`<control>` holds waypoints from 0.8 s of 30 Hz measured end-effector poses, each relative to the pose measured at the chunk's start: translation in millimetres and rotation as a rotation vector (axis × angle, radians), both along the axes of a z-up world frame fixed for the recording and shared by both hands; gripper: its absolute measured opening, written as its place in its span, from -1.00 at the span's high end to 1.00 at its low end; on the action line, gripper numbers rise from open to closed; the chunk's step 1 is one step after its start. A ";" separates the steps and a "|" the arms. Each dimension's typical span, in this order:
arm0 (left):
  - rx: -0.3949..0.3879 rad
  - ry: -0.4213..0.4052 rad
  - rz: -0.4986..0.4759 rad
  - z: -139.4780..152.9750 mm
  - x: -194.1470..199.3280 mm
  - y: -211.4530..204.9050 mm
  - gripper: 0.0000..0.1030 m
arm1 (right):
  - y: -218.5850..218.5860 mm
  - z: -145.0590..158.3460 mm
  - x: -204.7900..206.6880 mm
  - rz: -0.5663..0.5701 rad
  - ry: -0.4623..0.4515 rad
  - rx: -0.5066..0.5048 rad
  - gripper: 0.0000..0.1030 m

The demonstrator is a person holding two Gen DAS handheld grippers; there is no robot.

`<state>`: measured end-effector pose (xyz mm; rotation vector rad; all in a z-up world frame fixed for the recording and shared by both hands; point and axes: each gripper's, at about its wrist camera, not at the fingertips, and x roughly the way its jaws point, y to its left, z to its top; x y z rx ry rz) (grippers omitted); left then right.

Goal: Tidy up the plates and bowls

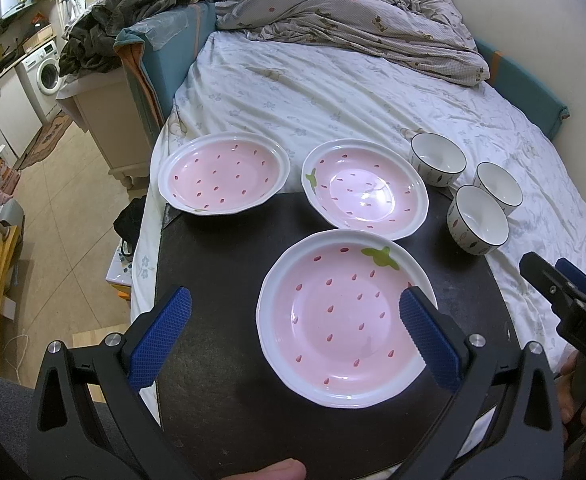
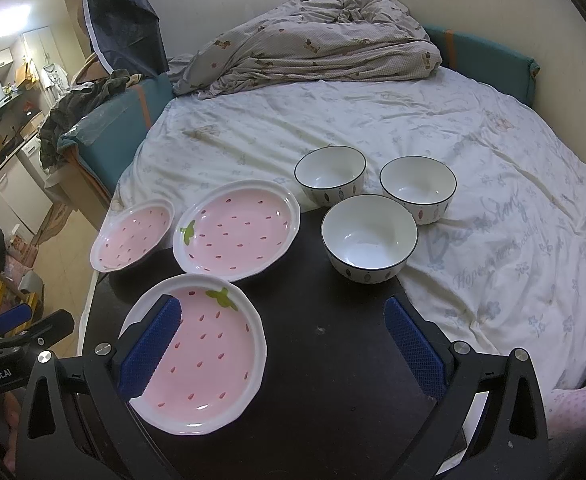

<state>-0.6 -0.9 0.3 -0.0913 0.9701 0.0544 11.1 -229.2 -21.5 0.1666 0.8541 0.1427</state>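
**Start of stacking: nothing gripped, near plate is first pick**

3 pink strawberry plates, all separate, no stack yet. Near plate (image 1: 347, 318) sits flat on the black board (image 1: 213, 380), closest to both grippers. Middle plate (image 1: 367, 188) is behind it, at the board's far edge. Far-left plate (image 1: 223, 172) hangs part off the board onto the bed sheet (image 1: 333, 92).

3 white bowls to the right, unstacked: near bowl (image 2: 369, 238) on the board corner, back-left bowl (image 2: 330, 174) and back-right bowl (image 2: 418, 188) look to be on the sheet. The 3 are close together; cannot tell if touching.

Left gripper (image 1: 295, 338) has fingers spread wide, empty, hovering short of the near plate. Right gripper (image 2: 283, 346) also spread wide, empty, over bare board.

Judgement: step 1, pre-grasp. Next move needs 1 gripper to pinch the near plate's rim and set it on the middle plate. Glazed rim, shallow lip, so slip risk. Far-left plate looks tilted on the soft sheet; lift carefully
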 end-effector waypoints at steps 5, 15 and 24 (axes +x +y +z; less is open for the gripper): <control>0.000 0.001 0.001 0.0 0.0 0.0 -1.00 | -0.4 -0.3 -0.1 0.000 -0.001 0.000 -1.00; 0.002 0.001 -0.001 0.1 -0.2 -0.5 -1.00 | 0.1 0.6 0.1 0.001 0.001 0.000 -1.00; 0.005 -0.001 -0.003 -0.3 -2.6 3.2 -1.00 | 2.8 0.0 -0.9 -0.002 0.003 0.001 -1.00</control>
